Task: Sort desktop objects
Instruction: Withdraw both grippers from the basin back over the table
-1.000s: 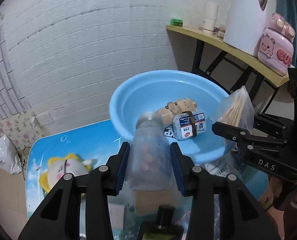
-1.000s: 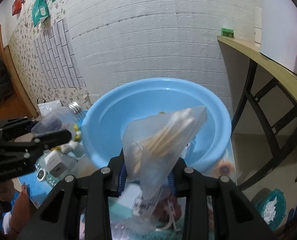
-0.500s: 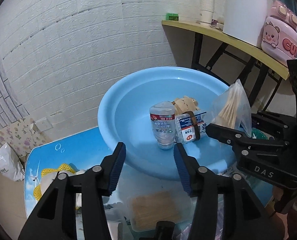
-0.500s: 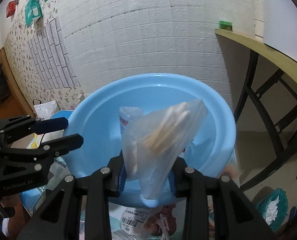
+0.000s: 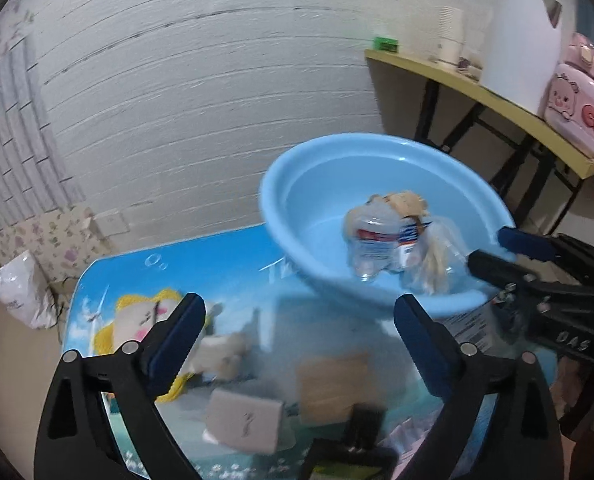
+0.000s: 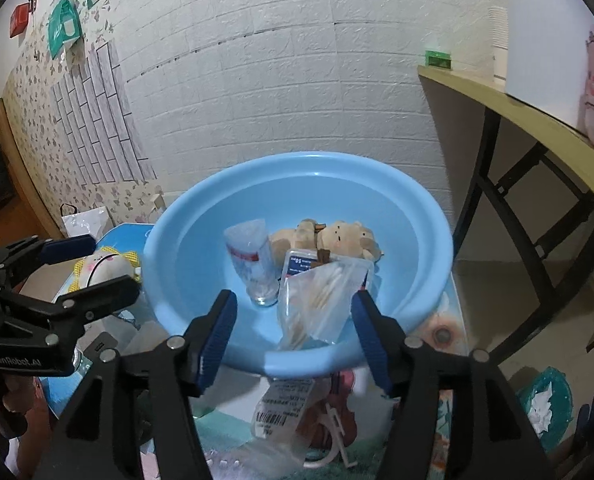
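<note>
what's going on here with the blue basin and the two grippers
A person is sorting table clutter into the blue basin. The left gripper is empty, its jaws opening over the table. The right gripper's jaws are opening too, with the bag of swabs between them but not pressed, resting in the basin. A bottle, a box and a plush toy also lie in the basin.

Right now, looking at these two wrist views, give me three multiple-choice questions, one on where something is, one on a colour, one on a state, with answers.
1. Where is the plastic bottle?
A. inside the basin
B. on the shelf
C. on the floor

2. What colour is the basin?
A. red
B. light blue
C. green

3. What is between the left gripper's pads?
A. the bottle
B. a cup
C. nothing

Answers: 1 A, it lies among the items in the basin. 2 B, rim and wall are light blue. 3 C, its opening jaws stand wide over the table.
</note>
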The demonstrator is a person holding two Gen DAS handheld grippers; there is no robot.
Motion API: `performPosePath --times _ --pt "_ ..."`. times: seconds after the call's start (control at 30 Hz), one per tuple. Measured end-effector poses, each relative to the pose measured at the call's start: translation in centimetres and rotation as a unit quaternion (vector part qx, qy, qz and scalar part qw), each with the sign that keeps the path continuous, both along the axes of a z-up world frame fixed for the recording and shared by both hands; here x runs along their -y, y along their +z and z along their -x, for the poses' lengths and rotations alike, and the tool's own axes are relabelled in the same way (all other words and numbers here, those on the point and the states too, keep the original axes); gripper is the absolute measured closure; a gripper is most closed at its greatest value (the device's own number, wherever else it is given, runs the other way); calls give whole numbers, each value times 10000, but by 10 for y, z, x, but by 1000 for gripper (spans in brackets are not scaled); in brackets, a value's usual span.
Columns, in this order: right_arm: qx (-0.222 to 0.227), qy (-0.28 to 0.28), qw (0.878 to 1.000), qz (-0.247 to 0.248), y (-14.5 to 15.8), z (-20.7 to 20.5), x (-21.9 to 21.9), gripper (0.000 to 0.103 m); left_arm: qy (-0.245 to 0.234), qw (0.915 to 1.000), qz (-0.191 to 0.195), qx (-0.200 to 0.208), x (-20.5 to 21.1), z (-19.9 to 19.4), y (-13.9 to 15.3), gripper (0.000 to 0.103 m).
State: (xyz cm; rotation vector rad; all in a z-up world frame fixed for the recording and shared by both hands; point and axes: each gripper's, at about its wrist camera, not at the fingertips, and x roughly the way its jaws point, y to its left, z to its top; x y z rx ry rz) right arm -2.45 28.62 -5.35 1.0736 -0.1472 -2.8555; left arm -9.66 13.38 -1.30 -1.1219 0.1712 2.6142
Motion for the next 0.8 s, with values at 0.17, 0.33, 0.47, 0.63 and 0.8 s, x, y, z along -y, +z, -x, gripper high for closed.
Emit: performPosePath --times 0.17,0.33,0.47,0.63,0.8 --pt "-6 -64 10000 22 3 -8 9 43 194 9996 -73 178 21 -9 -6 3" --pt "-14 57 9995 316 7 -13 16 23 409 9991 93 36 33 -18 -3 0" --pt "-118 -9 9999 125 13 -18 29 15 492 9986 1 -204 42 -28 3 0" --pt "-241 190 9995 -20 12 -22 40 0 448 9981 46 -420 51 -39 4 0" --pt "-502 265 9982 175 15 -31 42 0 466 9981 -114 -395 66 -46 2 0"
